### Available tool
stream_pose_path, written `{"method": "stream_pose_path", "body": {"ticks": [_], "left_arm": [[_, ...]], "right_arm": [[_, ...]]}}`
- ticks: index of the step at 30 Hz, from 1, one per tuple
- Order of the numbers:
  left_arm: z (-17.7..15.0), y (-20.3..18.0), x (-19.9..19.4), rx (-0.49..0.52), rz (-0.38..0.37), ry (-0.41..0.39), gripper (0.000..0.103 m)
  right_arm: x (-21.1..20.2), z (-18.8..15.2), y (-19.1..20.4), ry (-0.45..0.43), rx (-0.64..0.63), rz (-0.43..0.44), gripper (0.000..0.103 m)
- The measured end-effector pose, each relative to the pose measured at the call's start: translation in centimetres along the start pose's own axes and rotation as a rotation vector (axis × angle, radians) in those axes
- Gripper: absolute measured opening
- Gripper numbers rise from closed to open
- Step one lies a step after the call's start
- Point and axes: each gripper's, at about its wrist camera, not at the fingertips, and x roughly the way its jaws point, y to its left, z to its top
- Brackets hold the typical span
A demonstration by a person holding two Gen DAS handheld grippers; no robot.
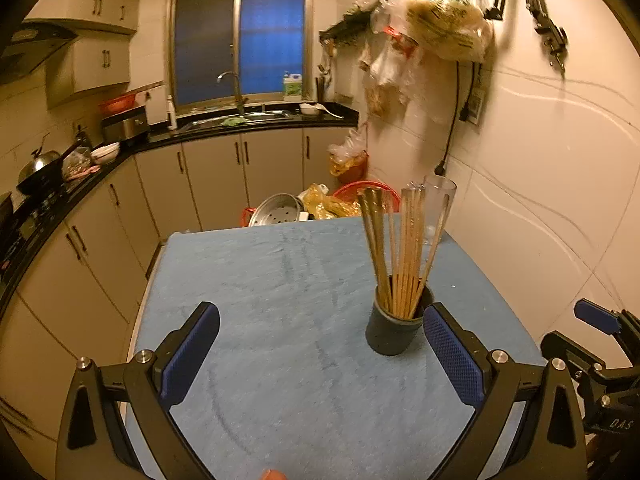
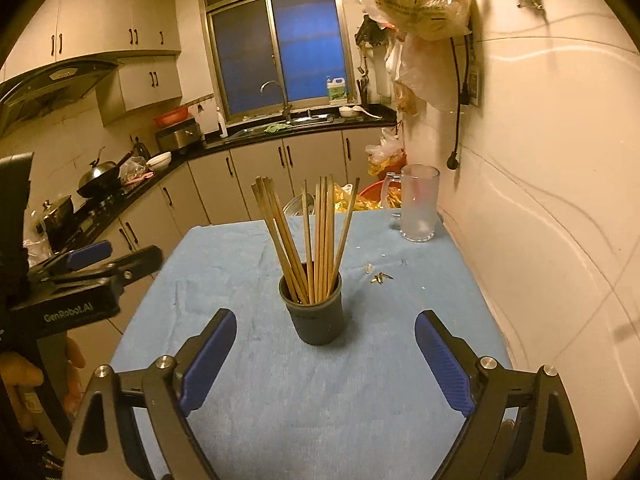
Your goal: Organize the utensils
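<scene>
Standing upright on the blue cloth (image 2: 256, 400) that covers the table is a dark cylindrical holder (image 2: 316, 312), filled with wooden chopsticks (image 2: 320, 236) that fan outward above its rim. Behind it, toward the far right corner of the cloth beside the tiled wall (image 2: 560, 200), stands a clear glass mug (image 2: 418, 204), upright and well apart from the holder. Between mug and holder a few small scraps of debris (image 2: 380, 277) lie on the cloth. Neither tool holds anything: the left gripper (image 1: 320, 354) has its blue-padded jaws spread wide over bare cloth, and the right gripper (image 2: 325, 358) likewise stands wide open, with the holder just beyond its fingertips and no pad touching it. Nothing lies between the right gripper and the holder. In the left wrist view the holder (image 1: 396, 326) sits just beside the right-hand finger, partly overlapped by it, and the mug (image 1: 438, 208) is largely screened by the chopsticks (image 1: 400, 248). That view also shows a metal steamer pot (image 1: 278, 210) and a red basin (image 1: 366, 192) on the floor past the table edge. The right wrist view alone shows the mug's handle and the debris, and catches the left gripper (image 2: 90, 254) at its left margin. Plastic bags (image 2: 420, 0) hang on the wall above.
</scene>
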Motion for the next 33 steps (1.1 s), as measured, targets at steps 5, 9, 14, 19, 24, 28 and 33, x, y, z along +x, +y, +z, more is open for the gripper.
{"method": "stream_pose_path", "body": {"ticks": [5, 9, 14, 19, 24, 28, 33], "left_arm": [[-1.2, 1.1, -2.3, -0.01, 0.055, -0.054, 0.101], [-1.9, 2.1, -4.1, -0.013, 0.089, -0.101, 0.101], [-2.2, 2.9, -5.5, -0.012, 0.089, -0.148, 0.101], [-2.6, 2.9, -6.2, -0.003, 0.099, -0.165, 0.101], [-2.7, 2.9, -6.8, 0.005, 0.098, -0.191, 0.101], [-2.9, 2.7, -7.2, 0.012, 0.109, -0.202, 0.102], [-2.9, 2.6, -7.5, 0.016, 0.114, -0.214, 0.102]], "right_arm": [[-1.4, -0.8, 0.0, -0.023, 0.01, -0.012, 0.093], [-2.9, -1.1, 0.4, -0.054, 0.004, -0.018, 0.093], [-3.9, -1.3, 1.1, -0.067, -0.015, -0.024, 0.094], [-4.4, -1.5, 1.6, -0.075, -0.022, -0.028, 0.094], [-4.9, -1.6, 1.8, -0.086, -0.026, -0.04, 0.095], [-5.1, -1.8, 2.0, -0.091, -0.031, -0.044, 0.095], [-5.2, -1.8, 1.8, -0.092, -0.031, -0.043, 0.095]]}}
